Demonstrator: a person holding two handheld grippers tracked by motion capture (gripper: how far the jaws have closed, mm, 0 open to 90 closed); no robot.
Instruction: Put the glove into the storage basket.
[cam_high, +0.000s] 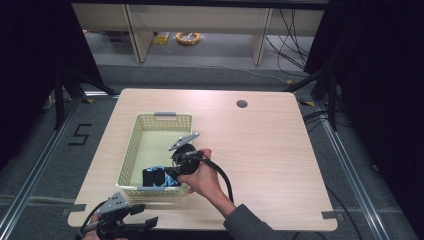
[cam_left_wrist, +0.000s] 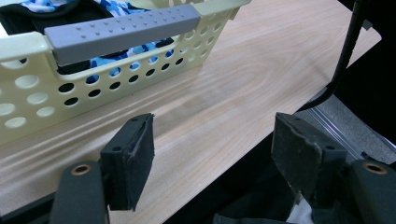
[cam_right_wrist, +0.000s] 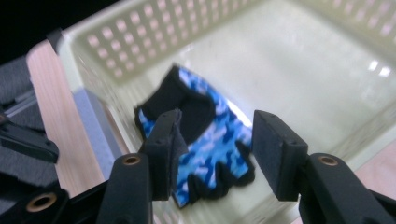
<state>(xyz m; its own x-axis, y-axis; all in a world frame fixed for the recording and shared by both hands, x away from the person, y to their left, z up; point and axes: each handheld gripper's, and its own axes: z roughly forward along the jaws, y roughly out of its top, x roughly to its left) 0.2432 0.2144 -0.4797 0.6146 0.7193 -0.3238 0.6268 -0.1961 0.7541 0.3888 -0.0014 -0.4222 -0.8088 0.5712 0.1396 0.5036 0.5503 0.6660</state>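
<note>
Two black foam-padded jaws of the left gripper (cam_left_wrist: 215, 156) stand wide apart with nothing between them, poised over the near edge of a light wooden table (cam_left_wrist: 243, 84). Beyond them sits a pale yellow perforated plastic basket (cam_left_wrist: 28, 88) with a grey studded handle (cam_left_wrist: 123, 30); blue camouflage-patterned fabric (cam_left_wrist: 105, 60) shows through its holes. A black cable (cam_left_wrist: 348, 46) hangs right of the basket.

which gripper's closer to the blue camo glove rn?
Right. The right gripper hangs over the basket, directly above the glove, jaws open. The left gripper sits outside the basket at the table's near edge.
</note>
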